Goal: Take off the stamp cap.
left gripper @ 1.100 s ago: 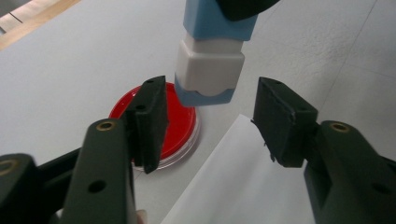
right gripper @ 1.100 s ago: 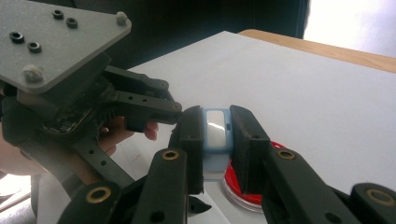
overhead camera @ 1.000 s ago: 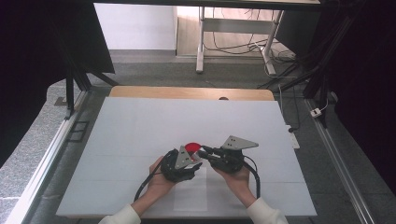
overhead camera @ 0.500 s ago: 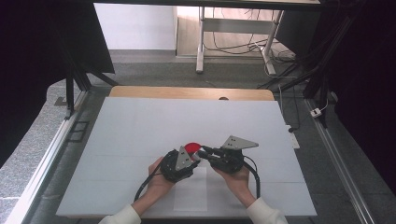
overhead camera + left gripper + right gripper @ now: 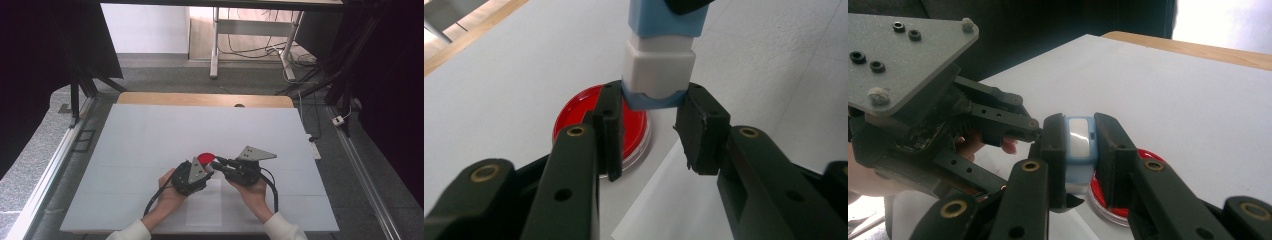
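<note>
**Two grips on the tube above the red dish**

I am holding a small blue-and-white tube (image 5: 659,55) between both tools, just above the red dish (image 5: 205,158) near the table's (image 5: 150,130) front middle. My right gripper (image 5: 1082,145) is clamped across the tube's upper blue part. My left gripper (image 5: 651,112) has just been closing, and its jaws are now pinching the lower blue collar under the white section.

I am judging this as a pull-apart or cap-off step. To do it well, I am keeping the right hand as the fixed anchor and letting the left do the work, pulling straight along the tube's axis, not sideways. I am keeping the open end over the dish, so anything that spills lands there and not on the paper (image 5: 664,205) beside it.
</note>
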